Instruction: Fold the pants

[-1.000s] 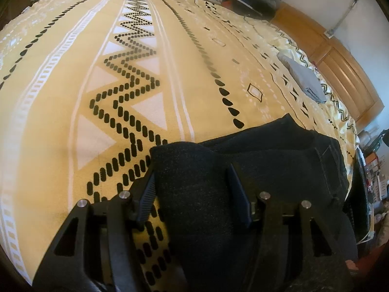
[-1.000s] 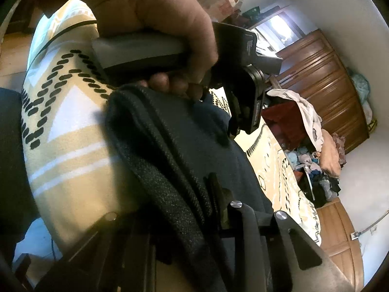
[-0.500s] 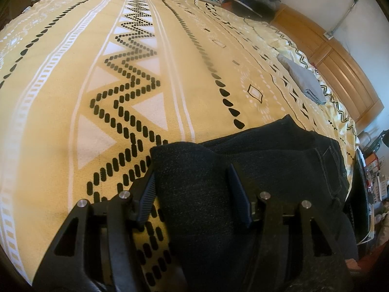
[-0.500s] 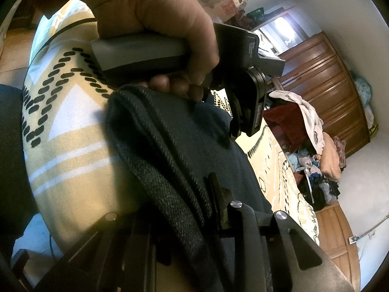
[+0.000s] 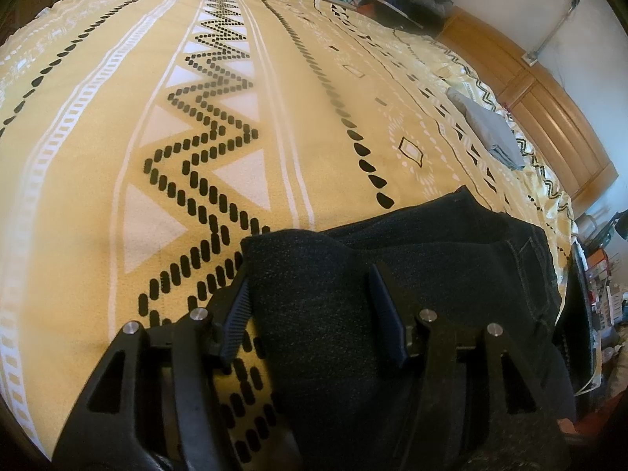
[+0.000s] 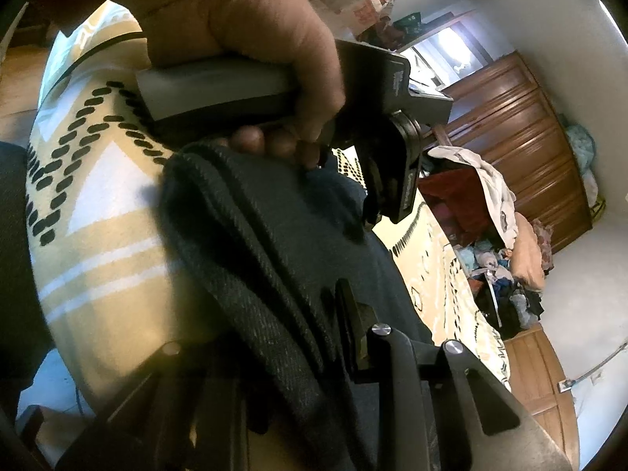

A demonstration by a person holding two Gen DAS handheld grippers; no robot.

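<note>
My left hand-held gripper (image 5: 310, 306) clamps a thick bunched fold of the dark pants (image 5: 451, 259); the right hand-held gripper (image 6: 274, 337) pinches an adjacent edge. The pants lie at the bed's (image 5: 117, 157) near edge, so both corners can be carried over together.

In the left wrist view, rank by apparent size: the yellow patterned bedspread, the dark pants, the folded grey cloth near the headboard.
1. Yellow patterned bedspread, fills most of the frame.
2. Dark pants, though nearness to the camera enlarges them.
3. Folded grey cloth, smallest, but it lies farther off, so true size is unsure.
</note>
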